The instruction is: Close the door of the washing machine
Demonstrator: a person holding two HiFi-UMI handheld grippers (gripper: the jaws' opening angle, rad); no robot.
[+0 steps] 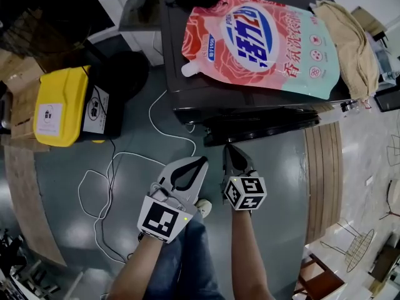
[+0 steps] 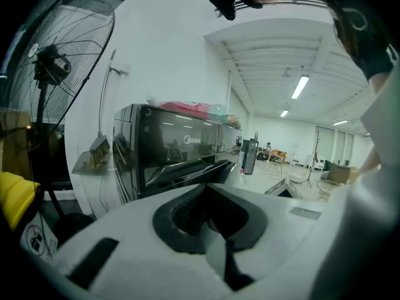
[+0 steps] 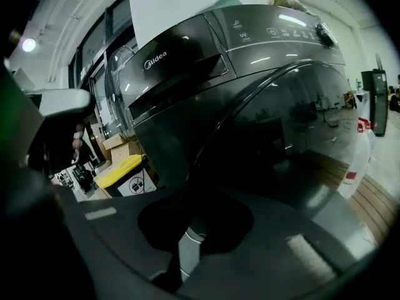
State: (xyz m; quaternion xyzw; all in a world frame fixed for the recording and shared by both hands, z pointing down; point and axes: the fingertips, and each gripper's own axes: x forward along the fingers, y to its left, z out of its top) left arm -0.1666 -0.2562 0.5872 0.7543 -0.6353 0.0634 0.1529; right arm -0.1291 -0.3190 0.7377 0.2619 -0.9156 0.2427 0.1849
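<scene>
The dark grey washing machine (image 1: 187,74) stands ahead of me, its top at the upper part of the head view. Its round glass door (image 1: 262,129) juts a little out from the front; it fills the right gripper view (image 3: 294,136) and shows side-on as the door (image 2: 215,170) in the left gripper view. My dark right gripper (image 1: 232,149) is shut and empty, its tips just short of the door's edge; it also shows as the right gripper (image 3: 197,195) low in its own view. My white left gripper (image 1: 201,162) hangs beside it, shut on nothing, farther from the machine, seen too as the left gripper (image 2: 209,185).
A pink detergent pouch (image 1: 262,42) and a beige towel (image 1: 350,42) lie on the machine's top. A yellow bin (image 1: 59,105) and a black fan base (image 1: 128,74) stand at the left. A white cable (image 1: 119,167) loops over the floor. My jeans leg (image 1: 187,261) is below.
</scene>
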